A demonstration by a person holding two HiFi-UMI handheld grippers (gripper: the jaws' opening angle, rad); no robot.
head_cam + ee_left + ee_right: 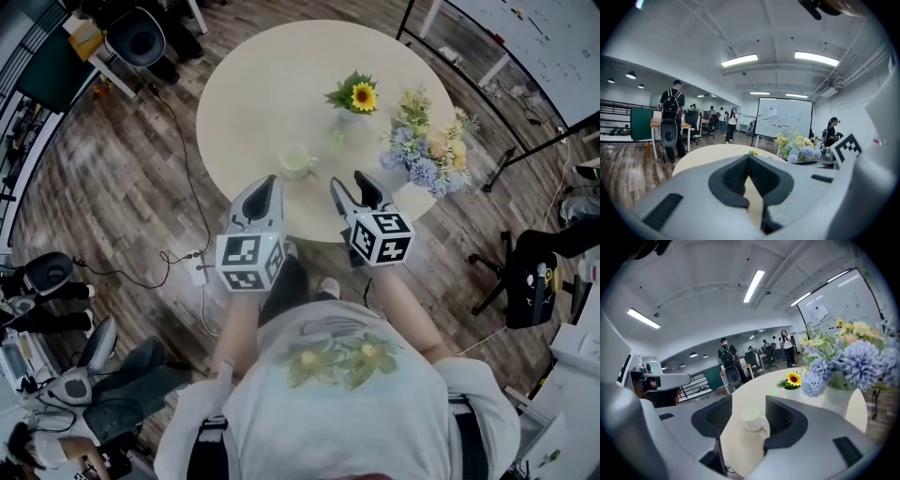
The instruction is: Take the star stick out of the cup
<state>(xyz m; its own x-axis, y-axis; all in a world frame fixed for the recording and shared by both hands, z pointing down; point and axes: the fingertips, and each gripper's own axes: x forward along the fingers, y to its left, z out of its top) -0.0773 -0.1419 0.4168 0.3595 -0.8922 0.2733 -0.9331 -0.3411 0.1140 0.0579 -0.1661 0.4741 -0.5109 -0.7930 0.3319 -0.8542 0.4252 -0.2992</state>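
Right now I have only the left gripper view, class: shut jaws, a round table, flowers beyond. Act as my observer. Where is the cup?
Observer: The cup stands on the round table near its near edge, just beyond the left gripper and slightly to its right.
Operator: Is the right gripper ready?
Observer: The right gripper is open and empty, with the cup framed between its jaws farther off.
Operator: And the star stick?
Observer: I can't make one out in the cup; a small pale green thing lies between the cup and the sunflower pot.
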